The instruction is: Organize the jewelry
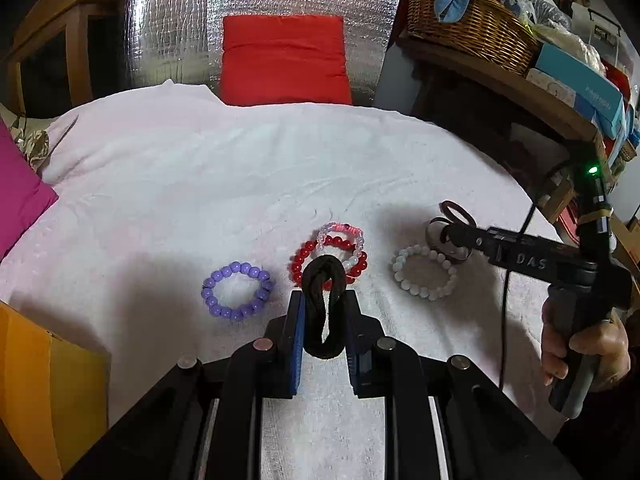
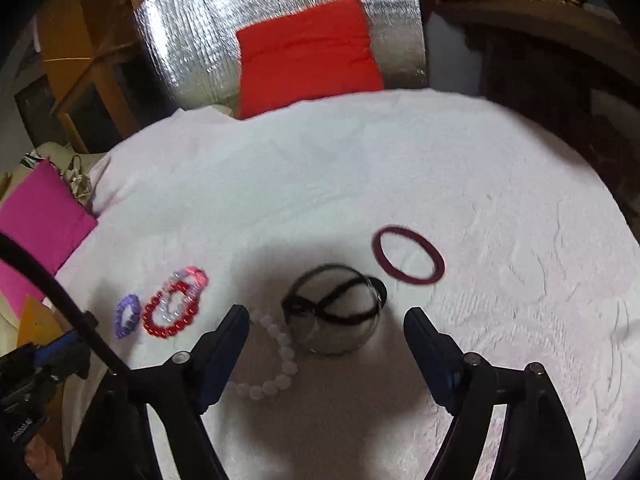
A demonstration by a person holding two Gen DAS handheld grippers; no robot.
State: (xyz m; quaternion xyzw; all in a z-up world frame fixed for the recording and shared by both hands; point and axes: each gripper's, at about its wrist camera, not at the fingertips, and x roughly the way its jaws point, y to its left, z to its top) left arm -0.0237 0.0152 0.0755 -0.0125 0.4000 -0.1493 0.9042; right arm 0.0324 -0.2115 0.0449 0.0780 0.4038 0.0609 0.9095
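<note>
My left gripper (image 1: 325,304) is shut on a black hair tie (image 1: 323,308) and holds it above the white cloth (image 1: 224,184). Past it lie a purple bead bracelet (image 1: 237,291), a red bead bracelet (image 1: 304,258) with a clear pink one (image 1: 341,236) on it, and a white bead bracelet (image 1: 425,278). My right gripper (image 2: 326,322) is open and empty over a small glass jar (image 2: 336,316) that holds dark hair ties. A maroon ring (image 2: 408,255) lies just beyond. The white bracelet (image 2: 276,360) sits between the jar and my left finger.
A red cushion (image 1: 282,58) leans on a silver foil panel at the back. A pink cushion (image 1: 20,184) and an orange box (image 1: 44,384) are at the left. A shelf with a wicker basket (image 1: 472,24) stands at the right.
</note>
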